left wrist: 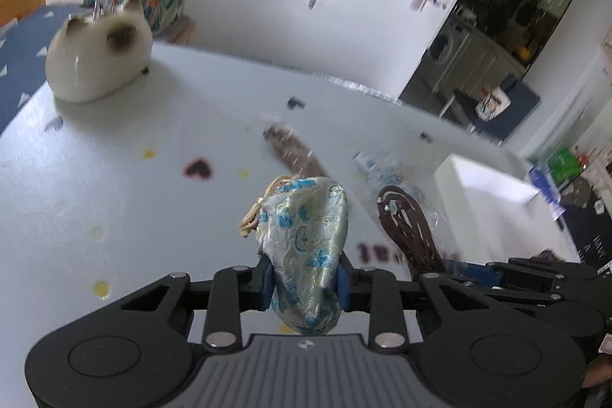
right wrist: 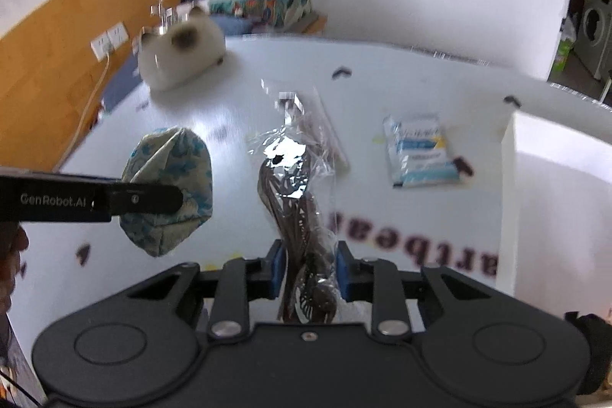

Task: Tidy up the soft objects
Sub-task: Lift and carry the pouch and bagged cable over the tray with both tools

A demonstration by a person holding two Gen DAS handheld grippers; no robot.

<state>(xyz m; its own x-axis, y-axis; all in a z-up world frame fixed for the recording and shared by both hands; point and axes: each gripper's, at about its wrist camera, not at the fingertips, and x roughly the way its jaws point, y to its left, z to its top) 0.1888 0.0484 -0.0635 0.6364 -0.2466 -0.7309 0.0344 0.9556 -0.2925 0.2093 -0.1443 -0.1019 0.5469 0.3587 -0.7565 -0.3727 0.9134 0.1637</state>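
Two handheld grippers work above a white table (right wrist: 382, 71). The left gripper (left wrist: 304, 280) clamps a blue-flowered silk pouch (left wrist: 306, 236), lifted at frame centre. The right gripper (right wrist: 309, 272) is clenched on a brown item in a clear wrapper (right wrist: 298, 201), its long axis running away up the frame. A white box (right wrist: 554, 201) sits at the right edge, nearer the right hand.

The pouch (left wrist: 306, 247) is shiny brocade cloth with a woven flower pattern. The brown item's wrapper (right wrist: 302, 178) is clear, crinkly, glossy plastic. The cat toy (left wrist: 97, 60) looks plush. The worktop (left wrist: 114, 197) is smooth and white. Both tools are matt black plastic.
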